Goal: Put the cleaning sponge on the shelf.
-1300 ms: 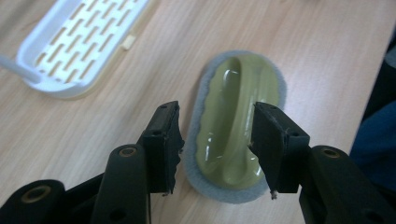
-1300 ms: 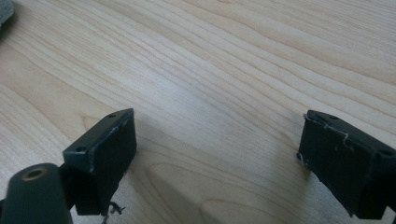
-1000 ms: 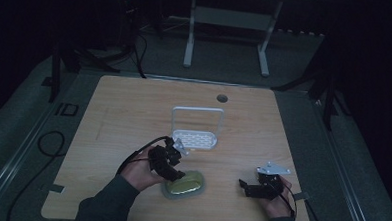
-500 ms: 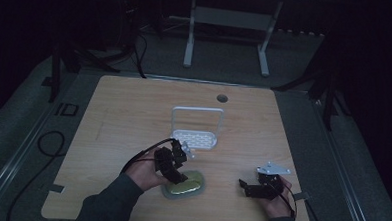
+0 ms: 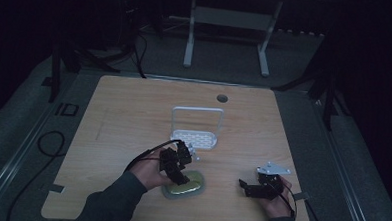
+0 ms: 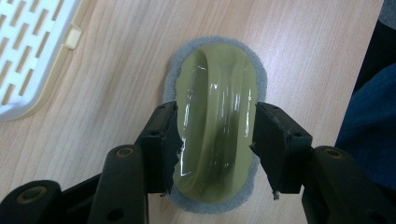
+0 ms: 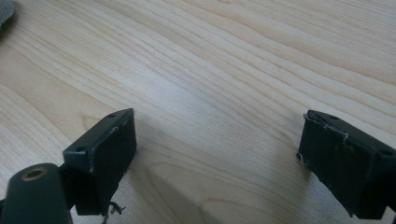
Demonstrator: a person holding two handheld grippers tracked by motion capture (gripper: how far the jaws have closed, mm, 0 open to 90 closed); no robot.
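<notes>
**Left gripper straddling scrubber; grasp not yet confirmed**

Left to right: the left gripper (image 6: 215,140) hangs over the green scrubber (image 6: 215,121), which lies flat on its grey pad at the near centre of the table (image 5: 134,108), just near of the white slotted tray (image 5: 194,138); its jaws stand either side of the raised handle, part open, and contact cannot be told; the step in hand appears to be the grasp; the next move likely calls for closing squarely on the glossy handle, then lifting; the right gripper (image 7: 219,158) rests at the near right, jaws wide apart, holding nothing.
</notes>
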